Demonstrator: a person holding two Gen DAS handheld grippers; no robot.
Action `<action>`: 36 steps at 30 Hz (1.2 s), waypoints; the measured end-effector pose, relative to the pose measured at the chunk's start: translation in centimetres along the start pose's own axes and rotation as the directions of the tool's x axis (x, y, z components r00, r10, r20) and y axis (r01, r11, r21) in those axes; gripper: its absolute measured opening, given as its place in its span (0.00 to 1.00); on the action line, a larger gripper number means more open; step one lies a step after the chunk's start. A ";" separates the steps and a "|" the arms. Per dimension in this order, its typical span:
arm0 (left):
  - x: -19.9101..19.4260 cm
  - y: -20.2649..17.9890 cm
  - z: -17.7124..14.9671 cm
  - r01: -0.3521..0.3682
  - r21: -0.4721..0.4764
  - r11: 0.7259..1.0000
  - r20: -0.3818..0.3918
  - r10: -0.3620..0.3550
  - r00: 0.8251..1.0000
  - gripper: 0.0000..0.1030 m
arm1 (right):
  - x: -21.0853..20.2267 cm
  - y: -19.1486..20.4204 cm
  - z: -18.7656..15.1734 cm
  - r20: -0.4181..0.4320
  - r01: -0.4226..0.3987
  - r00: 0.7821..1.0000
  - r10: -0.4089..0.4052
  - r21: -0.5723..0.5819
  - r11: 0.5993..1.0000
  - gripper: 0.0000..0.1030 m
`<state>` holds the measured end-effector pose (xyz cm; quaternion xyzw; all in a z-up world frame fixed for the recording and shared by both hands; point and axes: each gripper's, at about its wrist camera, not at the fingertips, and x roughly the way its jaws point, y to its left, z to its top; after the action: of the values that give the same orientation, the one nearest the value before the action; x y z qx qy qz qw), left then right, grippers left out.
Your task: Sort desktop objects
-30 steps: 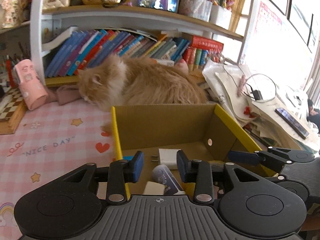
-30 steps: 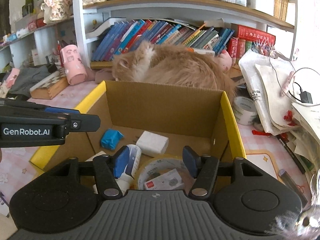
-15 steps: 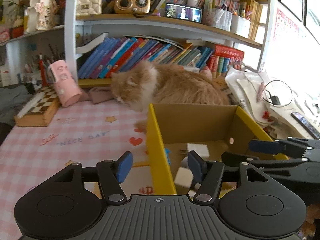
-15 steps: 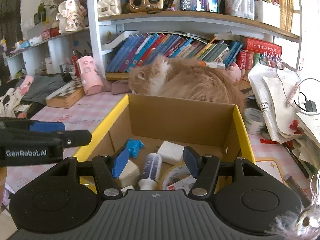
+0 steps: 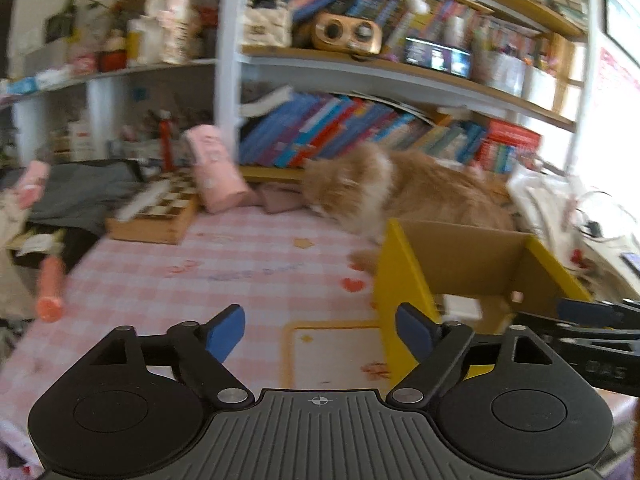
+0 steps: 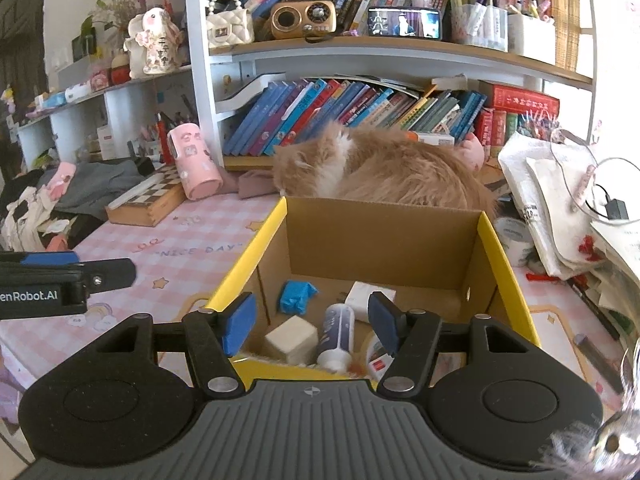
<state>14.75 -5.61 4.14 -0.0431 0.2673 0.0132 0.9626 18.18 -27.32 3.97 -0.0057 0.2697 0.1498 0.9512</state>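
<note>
On the left, over the pink mat [image 5: 208, 276]: left gripper [image 5: 320, 330] spreading wider, nothing between the pads, likely freeing up for another pick. Beside it, right gripper [image 6: 312, 316] hovering half-spread and empty above the box [image 6: 502, 264], holding nothing. Already lying inside, sorted: blue piece [image 6: 296, 296], cube [image 6: 290, 340], tube [image 6: 336, 334]. Sleeping just behind the box: a cat [image 6: 384, 168]. Crowding the back and right: shelves [image 6: 360, 46], papers [image 6: 552, 200].

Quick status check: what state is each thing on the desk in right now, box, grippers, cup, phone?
cardboard box: open-topped, holding several small items
left gripper: jaws opening, empty
right gripper: open, empty, over the box
pink cup: tilted against the shelf post
phone on the shelf: screen lit
cat: curled up behind the box
</note>
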 end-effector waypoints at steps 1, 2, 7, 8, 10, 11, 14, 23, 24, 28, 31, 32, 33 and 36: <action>-0.3 0.4 -0.2 -0.029 -0.007 1.000 0.008 0.029 1.000 0.87 | -0.2 0.3 -0.2 -0.001 0.001 1.000 -0.001 0.007 1.000 0.59; -0.5 0.8 -0.5 -0.050 -0.016 0.999 0.011 0.050 0.999 0.87 | -0.4 0.6 -0.3 -0.001 0.002 1.000 -0.002 0.010 1.000 0.59; -1.6 2.7 -2.0 -0.076 -0.008 0.997 -0.013 0.076 0.997 0.88 | -1.1 2.4 -1.4 -0.013 0.027 1.000 -0.027 0.032 0.999 0.60; -1.8 3.0 -2.4 -0.085 0.005 0.996 -0.018 0.085 0.996 0.88 | -1.2 2.7 -1.7 -0.016 0.032 0.999 -0.031 0.042 0.999 0.60; -2.1 3.5 -3.0 -0.099 0.021 0.995 -0.030 0.100 0.995 0.89 | -1.5 3.5 -2.4 -0.022 0.045 0.999 -0.044 0.053 0.998 0.62; -2.3 3.7 -3.3 -0.107 0.026 0.994 -0.041 0.108 0.993 0.89 | -1.6 3.9 -2.7 -0.028 0.051 0.998 -0.050 0.056 0.997 0.63; -2.9 4.6 -4.0 -0.127 0.021 0.992 -0.063 0.128 0.990 0.92 | -1.9 5.1 -3.7 -0.051 0.067 0.997 -0.064 0.068 0.995 0.64; -4.6 6.2 -5.7 -0.120 0.014 0.993 -0.087 0.120 0.989 0.97 | -3.3 8.2 -6.2 -0.086 0.102 0.992 -0.096 0.060 0.993 0.72; -4.8 6.2 -5.9 -0.110 0.014 0.994 -0.089 0.111 0.990 0.98 | -3.5 8.5 -6.3 -0.088 0.106 0.991 -0.101 0.055 0.993 0.75; -5.1 6.1 -6.4 -0.074 0.057 0.996 -0.097 0.080 0.992 0.98 | -4.2 9.1 -6.7 -0.087 0.128 0.989 -0.123 0.064 0.990 0.79; -5.4 6.5 -6.7 -0.050 0.050 0.998 -0.105 0.055 0.993 0.99 | -4.6 9.6 -7.2 -0.093 0.138 0.987 -0.131 0.067 0.988 0.81; -5.5 6.6 -6.8 -0.046 0.045 0.998 -0.110 0.050 0.993 0.99 | -4.7 9.8 -7.3 -0.099 0.140 0.986 -0.133 0.064 0.988 0.81; -5.5 6.8 -6.9 -0.044 0.042 0.998 -0.114 0.048 0.992 0.99 | -4.8 10.0 -7.5 -0.105 0.143 0.985 -0.136 0.060 0.988 0.81; -5.6 7.2 -7.2 -0.040 0.030 0.999 -0.134 0.044 0.990 0.99 | -5.1 10.5 -7.9 -0.116 0.148 0.983 -0.141 0.050 0.988 0.81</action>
<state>5.91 0.93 0.35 -0.0254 0.3327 0.0269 0.9423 6.98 -19.43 0.61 -0.0057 0.3260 0.0716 0.9426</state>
